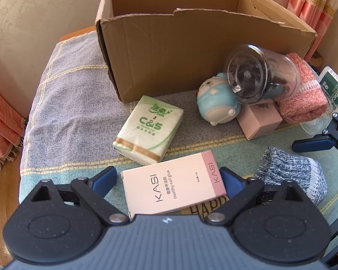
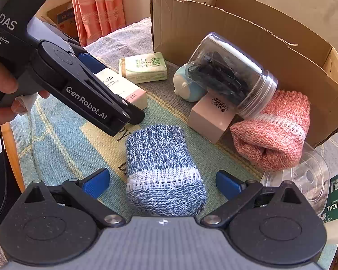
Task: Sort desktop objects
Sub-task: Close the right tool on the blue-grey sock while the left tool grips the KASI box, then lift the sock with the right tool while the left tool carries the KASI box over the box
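Note:
My left gripper (image 1: 169, 181) is open, its blue pads on either side of a pink KASI nail glue box (image 1: 172, 182) lying on the cloth; the right pad looks close to or touching the box end. My right gripper (image 2: 163, 181) is open around a rolled blue knit sock (image 2: 162, 168), pads apart from it. A green C&S tissue pack (image 1: 148, 130), a blue-white toy (image 1: 216, 103), a small pink box (image 1: 260, 119), a clear jar of dark clips (image 1: 261, 74) and a rolled pink sock (image 1: 304, 99) lie before an open cardboard box (image 1: 191, 51).
The table is covered by a striped cloth (image 1: 67, 112). A medical cotton swab container (image 2: 335, 195) and a clear plastic lid (image 2: 304, 180) lie at the right edge. Curtains and a wall stand behind. The left gripper body (image 2: 78, 85) crosses the right wrist view.

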`<move>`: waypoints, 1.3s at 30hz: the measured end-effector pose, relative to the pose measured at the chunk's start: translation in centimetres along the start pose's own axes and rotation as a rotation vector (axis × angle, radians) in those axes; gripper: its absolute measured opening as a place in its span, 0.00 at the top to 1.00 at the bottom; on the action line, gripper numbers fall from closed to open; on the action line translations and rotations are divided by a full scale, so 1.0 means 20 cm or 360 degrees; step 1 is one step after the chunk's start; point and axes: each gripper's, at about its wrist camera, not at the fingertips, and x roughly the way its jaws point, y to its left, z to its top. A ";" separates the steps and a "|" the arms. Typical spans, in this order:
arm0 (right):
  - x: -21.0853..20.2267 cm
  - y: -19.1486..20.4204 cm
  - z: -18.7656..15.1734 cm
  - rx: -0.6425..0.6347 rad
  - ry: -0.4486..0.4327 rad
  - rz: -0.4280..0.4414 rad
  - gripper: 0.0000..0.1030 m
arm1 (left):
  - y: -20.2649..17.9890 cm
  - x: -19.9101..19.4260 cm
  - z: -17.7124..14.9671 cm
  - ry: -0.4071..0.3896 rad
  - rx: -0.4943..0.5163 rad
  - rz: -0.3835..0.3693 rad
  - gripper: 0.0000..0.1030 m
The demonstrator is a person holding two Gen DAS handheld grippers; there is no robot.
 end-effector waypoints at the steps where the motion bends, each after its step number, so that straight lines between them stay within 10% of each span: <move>1: 0.00 -0.01 0.00 -0.0002 -0.0003 -0.0004 0.00 | 0.00 0.00 0.00 0.0000 0.0000 0.0003 0.05; 15: 0.02 -0.03 0.05 0.0014 0.0027 -0.0017 0.01 | 0.00 -0.01 -0.03 -0.0016 0.0011 -0.0009 0.06; 22: -0.05 0.02 0.05 -0.0036 0.0037 -0.0001 0.40 | -0.02 -0.05 -0.05 -0.0019 0.0049 -0.0031 0.17; 39: -0.25 0.02 0.06 -0.0061 0.0000 -0.0045 0.42 | -0.04 -0.29 -0.04 -0.0105 0.0153 -0.0082 0.17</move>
